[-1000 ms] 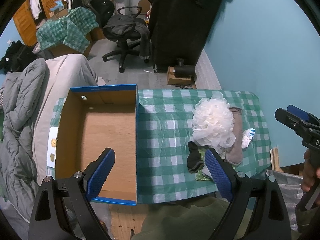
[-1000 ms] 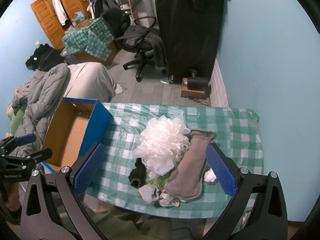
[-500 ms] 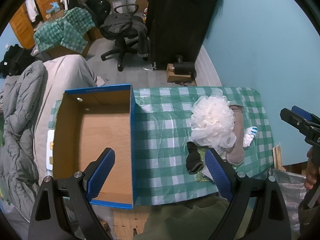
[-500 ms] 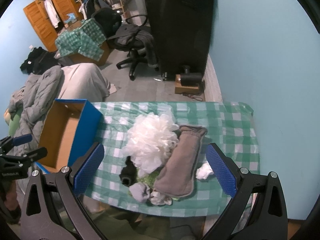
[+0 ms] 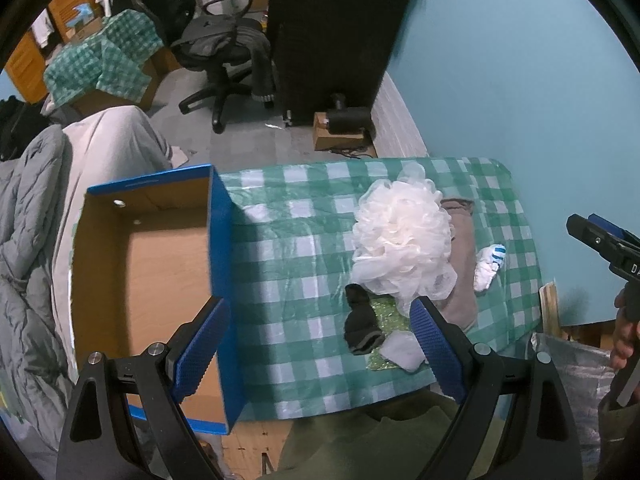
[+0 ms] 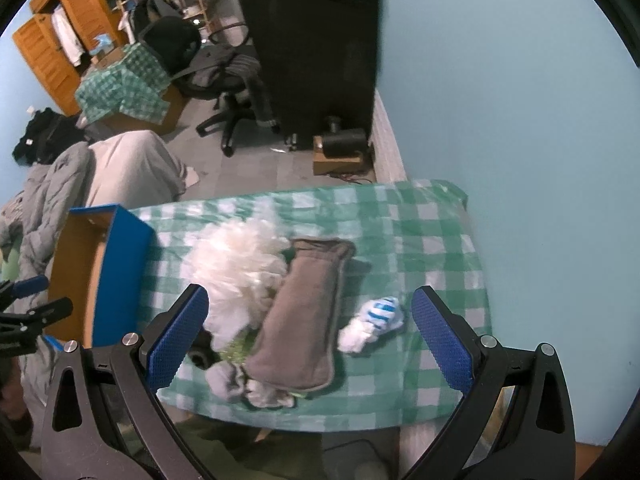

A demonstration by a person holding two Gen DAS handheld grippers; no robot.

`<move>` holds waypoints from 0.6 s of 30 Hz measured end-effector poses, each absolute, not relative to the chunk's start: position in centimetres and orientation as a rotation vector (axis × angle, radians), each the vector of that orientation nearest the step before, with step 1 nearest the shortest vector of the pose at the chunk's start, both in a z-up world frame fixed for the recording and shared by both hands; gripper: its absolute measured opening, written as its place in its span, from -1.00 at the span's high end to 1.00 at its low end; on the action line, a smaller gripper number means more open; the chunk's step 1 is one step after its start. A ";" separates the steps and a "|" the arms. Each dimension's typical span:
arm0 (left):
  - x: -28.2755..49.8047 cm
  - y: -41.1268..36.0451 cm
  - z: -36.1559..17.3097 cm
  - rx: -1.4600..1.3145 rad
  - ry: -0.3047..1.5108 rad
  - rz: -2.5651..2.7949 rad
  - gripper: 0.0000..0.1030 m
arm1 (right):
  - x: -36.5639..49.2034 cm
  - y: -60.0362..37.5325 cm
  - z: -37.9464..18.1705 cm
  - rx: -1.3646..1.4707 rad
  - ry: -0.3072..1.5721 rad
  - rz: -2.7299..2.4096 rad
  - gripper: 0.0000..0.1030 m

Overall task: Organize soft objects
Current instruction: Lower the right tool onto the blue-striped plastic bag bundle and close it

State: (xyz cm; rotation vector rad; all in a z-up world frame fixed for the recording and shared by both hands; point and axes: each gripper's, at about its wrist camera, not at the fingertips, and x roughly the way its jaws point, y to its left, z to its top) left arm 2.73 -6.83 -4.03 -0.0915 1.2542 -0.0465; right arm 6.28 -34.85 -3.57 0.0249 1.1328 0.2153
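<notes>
A white bath pouf (image 5: 402,246) (image 6: 236,270) lies on the green checked table (image 5: 296,264) (image 6: 420,248), beside a long grey-brown cloth pad (image 6: 302,320) (image 5: 462,276). A white sock with blue stripes (image 6: 372,320) (image 5: 489,266) sits right of the pad. A black sock (image 5: 360,322) and a pale grey sock (image 6: 224,378) lie on a green sparkly cloth (image 5: 384,334). An open blue cardboard box (image 5: 144,280) (image 6: 100,272) stands at the table's left. My left gripper (image 5: 316,350) hovers open above the table's near edge. My right gripper (image 6: 308,334) hangs open over the pad and striped sock.
A grey quilt and beige bedding (image 5: 36,240) lie left of the box. An office chair (image 5: 224,56), a black cabinet (image 5: 336,28) and a small box on the floor (image 5: 340,132) stand beyond the table. The blue wall (image 6: 520,120) borders the table's right side.
Both grippers have shifted right along the table; in the right wrist view the pad and striped sock now sit between the fingers. Both stay open and nothing on the table has moved.
</notes>
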 end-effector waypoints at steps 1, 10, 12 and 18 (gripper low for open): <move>3.0 -7.2 -4.3 -0.086 1.258 -0.050 -0.80 | 6.5 -35.3 -3.9 0.029 1.139 0.209 -0.96; 4.9 -9.5 -6.3 -0.069 1.300 -0.077 -0.80 | 7.6 -38.6 -6.2 0.058 1.188 0.177 -0.96; 5.4 -10.1 -7.0 -0.052 1.314 -0.076 -0.80 | 7.7 -39.2 -6.8 0.063 1.198 0.175 -0.96; 6.7 -11.7 -9.1 -0.012 1.349 -0.076 -0.80 | 8.2 -40.6 -9.2 0.070 1.243 0.167 -0.96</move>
